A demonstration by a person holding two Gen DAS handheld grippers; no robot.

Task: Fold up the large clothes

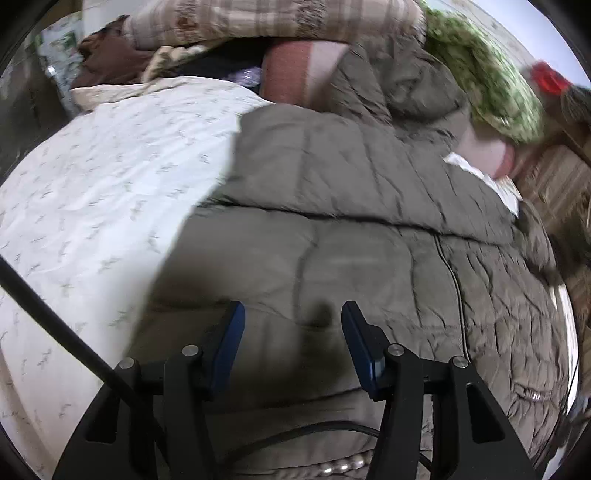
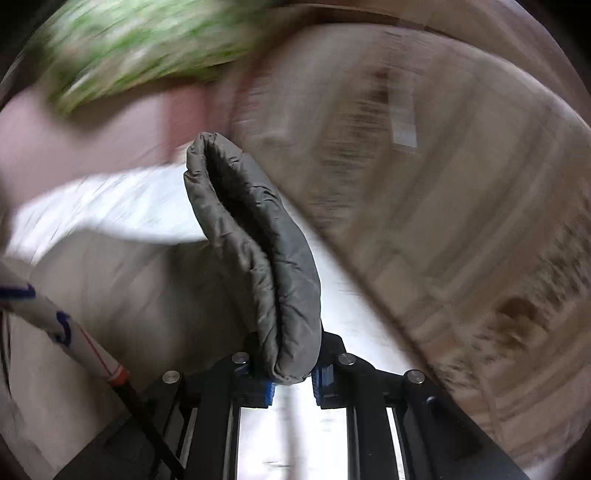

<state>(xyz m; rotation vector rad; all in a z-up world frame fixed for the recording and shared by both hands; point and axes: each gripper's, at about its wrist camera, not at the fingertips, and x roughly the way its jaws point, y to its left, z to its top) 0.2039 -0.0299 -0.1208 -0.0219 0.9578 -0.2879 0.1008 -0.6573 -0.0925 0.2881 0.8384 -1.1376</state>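
A large olive-grey quilted puffer jacket (image 1: 351,206) lies spread over a bed with a white patterned sheet (image 1: 103,192). My left gripper (image 1: 293,314) hovers just above the jacket's near part, its blue-padded jaws apart and nothing between them. In the right wrist view my right gripper (image 2: 291,373) is shut on a padded fold of the same jacket (image 2: 255,251), which sticks up between the jaws. That view is blurred with motion.
Beyond the jacket lie a checked beige blanket (image 1: 277,18), a brown garment (image 1: 107,55) and a green patterned cloth (image 1: 484,81). A wooden floor (image 2: 443,206) shows to the right of the bed. A black cable (image 1: 62,332) crosses the left.
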